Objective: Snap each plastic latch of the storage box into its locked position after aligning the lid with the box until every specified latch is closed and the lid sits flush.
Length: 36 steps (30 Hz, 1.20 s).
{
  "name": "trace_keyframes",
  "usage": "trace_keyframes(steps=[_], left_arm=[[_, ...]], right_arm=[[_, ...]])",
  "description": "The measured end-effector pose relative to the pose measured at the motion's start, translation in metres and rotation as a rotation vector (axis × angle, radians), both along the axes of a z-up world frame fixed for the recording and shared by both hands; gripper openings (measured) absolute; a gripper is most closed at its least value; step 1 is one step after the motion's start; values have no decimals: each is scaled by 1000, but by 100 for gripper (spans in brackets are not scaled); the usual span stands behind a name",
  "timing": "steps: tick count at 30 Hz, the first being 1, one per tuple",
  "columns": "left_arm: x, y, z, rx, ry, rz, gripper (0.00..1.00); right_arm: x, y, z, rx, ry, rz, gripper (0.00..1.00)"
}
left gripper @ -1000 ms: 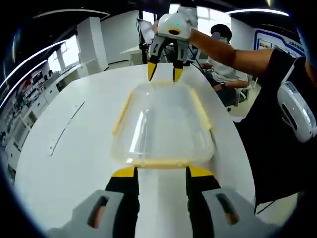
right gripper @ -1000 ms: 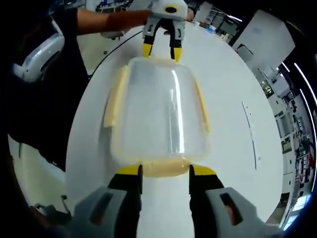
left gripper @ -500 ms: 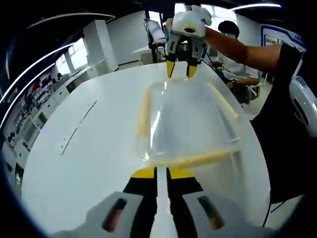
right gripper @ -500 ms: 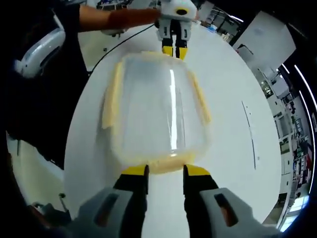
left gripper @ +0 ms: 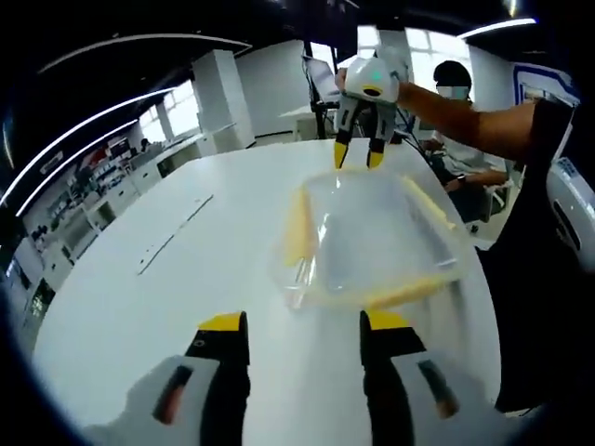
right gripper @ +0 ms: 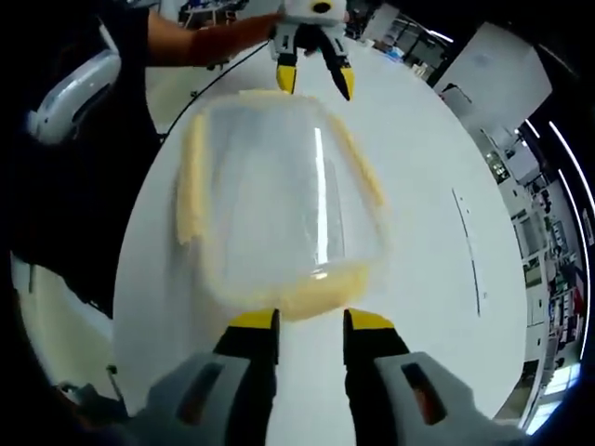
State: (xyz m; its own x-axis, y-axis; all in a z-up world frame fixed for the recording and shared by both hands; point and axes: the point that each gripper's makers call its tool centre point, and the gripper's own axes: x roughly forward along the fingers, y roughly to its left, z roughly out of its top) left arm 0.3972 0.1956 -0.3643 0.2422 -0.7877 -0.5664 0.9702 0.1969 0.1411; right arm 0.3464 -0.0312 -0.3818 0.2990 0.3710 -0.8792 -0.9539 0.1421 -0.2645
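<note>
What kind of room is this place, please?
Probably an office or lab workspace: a large white round table, a seated person at a desk, and shelving along the wall.

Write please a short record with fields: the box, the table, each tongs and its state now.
box: clear storage box with yellow latches, lid on, blurred
table: white round table, box rests on it
left tongs: open, apart from the box's near end
right tongs: jaws narrowly apart at the box's yellow end latch; grip unclear
person: sleeve beside the table
</note>
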Motion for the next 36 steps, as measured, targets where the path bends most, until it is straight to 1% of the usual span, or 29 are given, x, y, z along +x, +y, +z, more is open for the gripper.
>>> trace_keyframes(steps=[5,6,7,8,9,10,11,12,13,14,15,16,17,18,19,21,23,24,25,26,27,28,30,31,32,33,34,36], left_arm=[[-5,14,-3,-29,12,32,49],[-14,15,-2,-66,64,24,48],[-22,14,-1,-100,89,10,48],[-31,11,-1,-129,109,-16,48],[-41,9,-2,-147,116,-40,49],[-45,8,-5,-151,93,-49,53],[-48,7,-7,-152,65,-60,57],[-51,6,-11,-150,54,-51,61],[-52,6,-12,-160,44,-41,67],[-53,3,-9,-195,31,-42,71],[-57,0,-5,-238,35,-51,77],[-58,-1,-3,-270,52,-39,84],[-59,-1,-2,-292,59,-35,87],[-61,-2,-1,-318,60,-41,90],[-61,-1,-3,-323,60,-40,94],[-60,-2,-7,-330,51,-36,99],[-60,-3,-9,-332,59,-33,99],[-62,-5,-8,-345,73,-35,99],[-64,-7,-8,-357,75,-38,96],[-65,-8,-8,-360,74,-37,92],[-65,-9,-9,-356,66,-32,87],[-64,-9,-10,-351,54,-27,86],[-66,-10,-16,-328,71,-30,86],[-67,-10,-19,-316,79,-32,83],[-68,-10,-19,-314,74,-33,78],[-67,-10,-19,-311,67,-28,75],[-67,-10,-18,-310,51,-26,76],[-67,-11,-16,-312,47,-29,74]], right_arm=[[0,-4,2,9,-11,-6,23],[1,-6,3,13,-10,-17,23],[0,-9,3,29,-3,-33,24],[-1,-10,3,54,2,-21,26],[-5,-9,2,90,7,-2,32],[-3,-14,1,94,-6,-19,45],[-2,-16,1,105,-22,-27,55],[-1,-19,0,116,-28,-37,67],[-2,-19,-1,160,-19,-60,77],[-2,-18,0,186,-18,-63,90],[-1,-14,2,228,-40,-37,98],[-6,-13,2,233,-32,-5,100],[-13,-11,1,258,-14,-11,100],[-16,-10,2,265,-15,10,100],[-19,-9,1,271,-4,18,100],[-22,-6,1,276,3,34,100],[-24,-3,3,272,12,54,100],[-23,-2,3,264,14,59,97],[-20,-4,4,235,1,80,92],[-20,-5,4,210,3,107,84],[-22,-5,5,202,19,116,74],[-21,-5,5,200,20,116,71],[-18,-3,8,194,20,128,71],[-16,-2,10,190,19,133,70],[-17,-1,9,180,27,146,66],[-16,-1,11,172,30,157,60],[-15,0,12,167,37,162,57],[-13,1,16,170,54,175,58]])
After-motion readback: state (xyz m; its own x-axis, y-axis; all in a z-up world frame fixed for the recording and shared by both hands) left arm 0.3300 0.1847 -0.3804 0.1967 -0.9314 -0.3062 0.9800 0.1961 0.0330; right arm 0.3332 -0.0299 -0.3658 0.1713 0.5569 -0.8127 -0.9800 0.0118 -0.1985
